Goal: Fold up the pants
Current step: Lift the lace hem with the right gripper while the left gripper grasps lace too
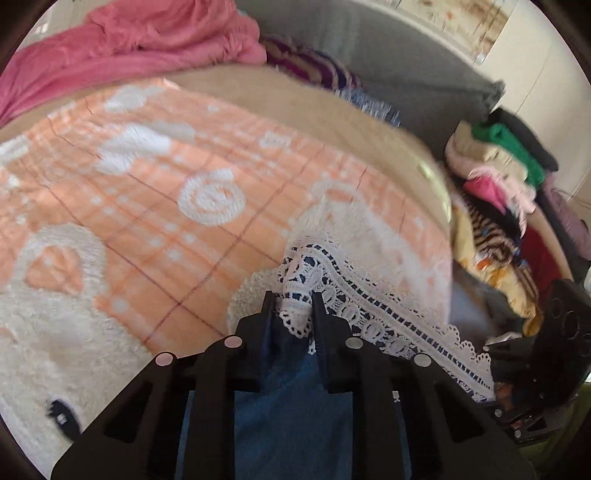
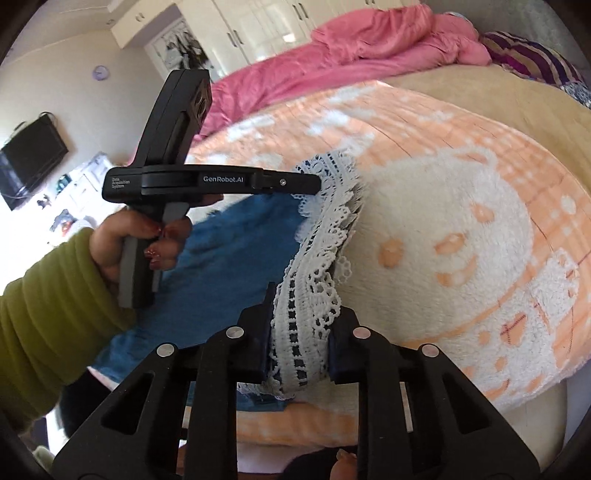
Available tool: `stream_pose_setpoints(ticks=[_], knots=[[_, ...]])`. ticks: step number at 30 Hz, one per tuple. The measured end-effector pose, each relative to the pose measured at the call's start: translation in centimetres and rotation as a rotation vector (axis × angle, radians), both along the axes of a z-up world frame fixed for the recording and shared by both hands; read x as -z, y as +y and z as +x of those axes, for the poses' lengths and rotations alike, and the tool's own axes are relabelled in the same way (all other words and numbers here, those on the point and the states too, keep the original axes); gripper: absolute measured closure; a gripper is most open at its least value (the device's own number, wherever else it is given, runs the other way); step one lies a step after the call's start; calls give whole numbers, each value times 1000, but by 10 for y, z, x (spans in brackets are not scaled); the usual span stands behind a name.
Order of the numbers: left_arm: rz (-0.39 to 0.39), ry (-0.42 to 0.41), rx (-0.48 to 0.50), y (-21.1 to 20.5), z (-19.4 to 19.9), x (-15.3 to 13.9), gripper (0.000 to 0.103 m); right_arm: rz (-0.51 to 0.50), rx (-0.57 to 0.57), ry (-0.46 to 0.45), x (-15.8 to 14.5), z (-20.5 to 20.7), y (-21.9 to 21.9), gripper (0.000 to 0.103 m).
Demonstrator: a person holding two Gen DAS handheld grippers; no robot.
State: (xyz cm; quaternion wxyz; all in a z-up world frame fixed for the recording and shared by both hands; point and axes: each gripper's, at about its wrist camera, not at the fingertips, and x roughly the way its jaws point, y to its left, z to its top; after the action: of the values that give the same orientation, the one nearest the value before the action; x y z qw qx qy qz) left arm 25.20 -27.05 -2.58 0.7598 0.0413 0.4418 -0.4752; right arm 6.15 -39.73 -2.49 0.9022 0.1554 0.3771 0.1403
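Observation:
The pants are blue denim (image 1: 291, 413) with a white lace hem (image 1: 369, 295). They hang over the near edge of a bed. My left gripper (image 1: 293, 306) is shut on one end of the lace hem. In the right wrist view the left gripper (image 2: 317, 182) shows at the far end of the lace (image 2: 321, 221), held by a hand in a green sleeve. My right gripper (image 2: 301, 325) is shut on the near end of the lace hem, with blue denim (image 2: 229, 258) sagging to its left. The hem stretches between the two grippers, lifted above the blanket.
An orange and white fleece blanket (image 1: 147, 192) covers the bed and also shows in the right wrist view (image 2: 461, 221). A pink duvet (image 2: 362, 48) lies at the bed's far side. A pile of mixed clothes (image 1: 502, 192) sits beside the bed. White wardrobes (image 2: 258, 26) stand behind.

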Motion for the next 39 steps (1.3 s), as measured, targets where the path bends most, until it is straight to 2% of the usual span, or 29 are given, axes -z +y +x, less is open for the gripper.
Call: stream_pose_setpoints(ticks=[5, 8, 12, 14, 16, 17, 18, 21, 25, 28, 31, 34, 36, 38, 39], knots=[[-83, -37, -52, 55, -13, -28, 84, 8, -84, -70, -31, -8, 33, 88], [-118, -52, -149, 108, -24, -40, 84, -5, -155, -95, -42, -6, 60, 88], [-100, -54, -271, 158, -36, -36, 84, -45, -281, -91, -41, 0, 114, 88], [-35, -32, -356, 174, -37, -27, 76, -78, -315, -61, -32, 7, 137, 88], [-1, -12, -458, 195, -38, -24, 54, -117, -349, -15, -18, 11, 160, 88], [-17, 5, -487, 203, -39, -25, 47, -132, -364, -2, -13, 9, 170, 88], [-81, 57, -543, 222, -42, -26, 38, -162, -379, 6, -7, 7, 179, 88], [-212, 177, -618, 258, -50, -21, 22, -251, -413, -9, -2, 0, 202, 87], [-333, 273, -641, 283, -60, -4, 16, -312, -472, -29, 3, -8, 224, 82], [-331, 306, -669, 286, -61, 12, 16, -304, -522, -9, 10, -8, 232, 67], [-307, 327, -665, 280, -58, 21, 16, -252, -552, -39, 1, -13, 227, 58], [-292, 320, -653, 274, -53, 21, 16, -213, -504, -61, -13, -7, 204, 52], [-295, 315, -640, 271, -51, 21, 18, -203, -435, -61, -19, 7, 180, 50], [-256, 303, -644, 263, -47, 22, 26, -210, -331, -32, -21, 32, 156, 50], [-237, 305, -655, 261, -44, 25, 41, -203, -307, -14, -20, 39, 147, 50]])
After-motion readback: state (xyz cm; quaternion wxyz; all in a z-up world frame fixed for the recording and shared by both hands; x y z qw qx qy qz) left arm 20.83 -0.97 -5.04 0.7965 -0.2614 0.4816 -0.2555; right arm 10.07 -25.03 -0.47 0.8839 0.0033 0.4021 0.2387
